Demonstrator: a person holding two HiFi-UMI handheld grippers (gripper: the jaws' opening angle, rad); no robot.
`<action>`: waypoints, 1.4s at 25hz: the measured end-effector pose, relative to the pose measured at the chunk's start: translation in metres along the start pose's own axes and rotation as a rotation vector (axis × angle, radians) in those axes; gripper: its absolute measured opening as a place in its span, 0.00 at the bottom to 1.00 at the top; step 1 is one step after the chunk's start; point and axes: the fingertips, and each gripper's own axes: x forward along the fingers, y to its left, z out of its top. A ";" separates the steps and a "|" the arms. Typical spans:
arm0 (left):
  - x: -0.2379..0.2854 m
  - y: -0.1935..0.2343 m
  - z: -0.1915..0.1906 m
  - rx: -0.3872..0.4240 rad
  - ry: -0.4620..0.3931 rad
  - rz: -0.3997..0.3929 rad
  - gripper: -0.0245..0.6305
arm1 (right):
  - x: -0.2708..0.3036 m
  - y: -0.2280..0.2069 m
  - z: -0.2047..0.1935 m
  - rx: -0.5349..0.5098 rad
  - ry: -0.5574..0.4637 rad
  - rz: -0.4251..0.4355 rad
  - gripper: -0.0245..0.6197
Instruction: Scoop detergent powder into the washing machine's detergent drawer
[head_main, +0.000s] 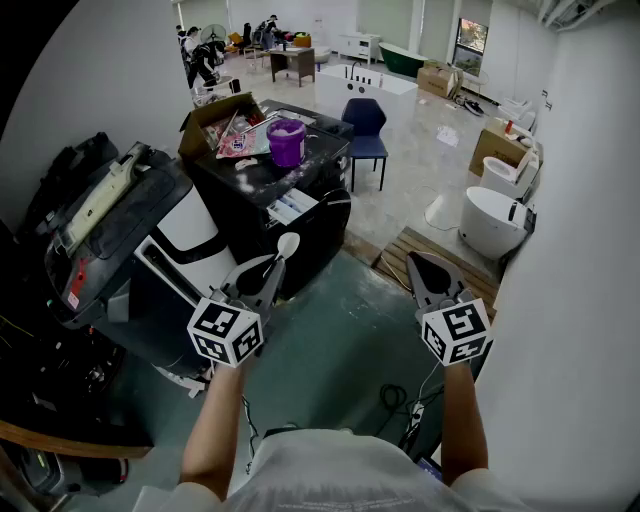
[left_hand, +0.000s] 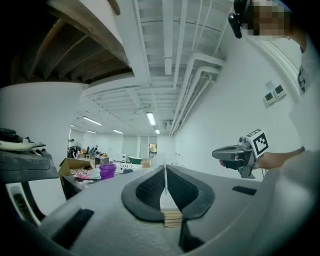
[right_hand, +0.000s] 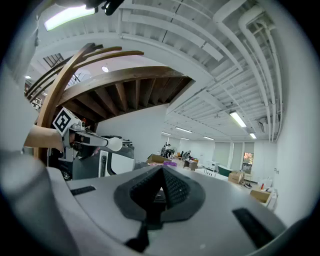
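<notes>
**Two hand-held grippers shut, one scoop to carry**

At the left of the head view stands the washing machine (head_main: 180, 235), white-fronted with a dark top. I cannot pick out its detergent drawer from here, so I should find it before I commit to a path.

Just right of it, my left hand-held gripper (head_main: 272, 270) is clamped on the handle of a white scoop (head_main: 288, 243). In the left gripper view the handle shows as a thin white sliver pinched between the pads. The bowl points up and away from me, and I cannot tell whether it holds powder.

Further up, at the frame's centre, a dark table (head_main: 250, 180) carries a purple tub (head_main: 287, 141) and an open cardboard box (head_main: 205, 118). I judge the tub to be the powder source. To do this well I would keep the bowl level, dip it shallowly, and travel slowly so that nothing spills.

The table's near corner lies between tub and machine, so I would lift the scoop over it rather than cut across.

My right hand-held gripper (head_main: 425, 275) has its jaws together on nothing and hangs well apart from the scoop, free to steady the tub or pull the drawer.

The green floor (head_main: 340, 330) between my two arms gives open room. Cables (head_main: 395, 400) trail at lower centre, and the white wall closes in at the right edge.
</notes>
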 end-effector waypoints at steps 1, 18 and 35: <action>0.004 -0.005 -0.001 0.000 0.000 0.003 0.06 | -0.005 -0.007 -0.002 0.005 -0.002 -0.001 0.04; 0.044 0.001 -0.020 -0.018 0.030 0.067 0.06 | 0.007 -0.058 -0.033 0.099 -0.023 0.031 0.05; 0.183 0.200 -0.016 -0.027 0.021 0.054 0.06 | 0.240 -0.098 -0.018 0.058 0.001 0.018 0.05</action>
